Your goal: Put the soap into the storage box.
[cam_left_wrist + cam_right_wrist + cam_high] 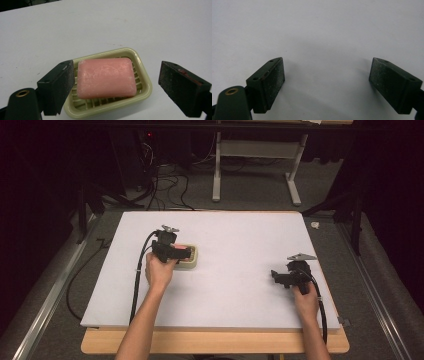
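**Q:** What does my left gripper (116, 85) frame?

**A:** A pink soap bar (106, 77) lying flat in a pale yellow-green soap dish (146, 86) with a slatted floor. My jaws stand spread wide — one at the dish's near-left corner, overlapping its rim in the left gripper view, the other well clear on the far side. Whether the near jaw touches the dish, I cannot tell. The soap is not pinched.

**Q:** Where does the dish sit on the table?

**A:** In the high view, the soap dish (192, 262) rests on the white tabletop (240, 235), left of centre, with my left gripper (172, 252) directly over it and my left hand (160, 270) behind it.

**Q:** And my right gripper (327, 82)?

**A:** Its jaws are likewise spread, framing bare white surface. From above, the right gripper (285, 277) is near the table's right edge, well apart from the dish, held in my right hand (306, 300).

**Q:** Any lettering to read?

**A:** I can read none on the soap's face, which shows whitish scuffs, nor on the dish — the pads carry no legible mark either.
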`<state>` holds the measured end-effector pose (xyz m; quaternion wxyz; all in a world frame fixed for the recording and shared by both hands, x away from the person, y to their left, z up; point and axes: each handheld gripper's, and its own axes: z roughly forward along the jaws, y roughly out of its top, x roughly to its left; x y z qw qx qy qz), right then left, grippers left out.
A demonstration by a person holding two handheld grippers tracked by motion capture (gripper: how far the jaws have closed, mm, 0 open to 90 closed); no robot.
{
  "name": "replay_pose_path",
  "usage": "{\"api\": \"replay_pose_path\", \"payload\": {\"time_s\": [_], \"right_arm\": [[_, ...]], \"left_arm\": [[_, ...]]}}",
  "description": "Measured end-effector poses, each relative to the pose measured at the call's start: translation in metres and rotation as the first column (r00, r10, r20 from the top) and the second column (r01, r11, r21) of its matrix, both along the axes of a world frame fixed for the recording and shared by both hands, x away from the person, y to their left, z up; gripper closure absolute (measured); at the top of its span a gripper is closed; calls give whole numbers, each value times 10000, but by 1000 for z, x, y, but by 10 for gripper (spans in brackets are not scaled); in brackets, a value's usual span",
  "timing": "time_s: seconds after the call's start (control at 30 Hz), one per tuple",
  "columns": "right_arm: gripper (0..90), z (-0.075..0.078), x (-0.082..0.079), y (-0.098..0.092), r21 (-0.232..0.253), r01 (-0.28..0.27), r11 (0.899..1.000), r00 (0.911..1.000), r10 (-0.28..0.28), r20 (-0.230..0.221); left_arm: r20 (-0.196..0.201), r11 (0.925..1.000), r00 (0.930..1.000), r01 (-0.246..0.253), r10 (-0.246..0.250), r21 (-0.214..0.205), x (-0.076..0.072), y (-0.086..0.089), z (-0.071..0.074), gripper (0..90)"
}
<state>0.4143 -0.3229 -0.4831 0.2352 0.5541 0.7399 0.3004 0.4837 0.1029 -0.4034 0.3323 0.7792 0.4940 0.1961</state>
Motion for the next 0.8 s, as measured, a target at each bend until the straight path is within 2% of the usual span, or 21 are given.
{"api": "replay_pose_path", "payload": {"time_s": [0.67,0.8], "right_arm": [[137,0,0,0,-1,1,10000,10000,-1,0],[137,0,0,0,-1,0,10000,10000,0,-1]], "left_arm": [[459,9995,9987,233,-224,-191,-23,15,10,147],[426,9993,9988,259,-247,-287,-29,19,10,149]]}}
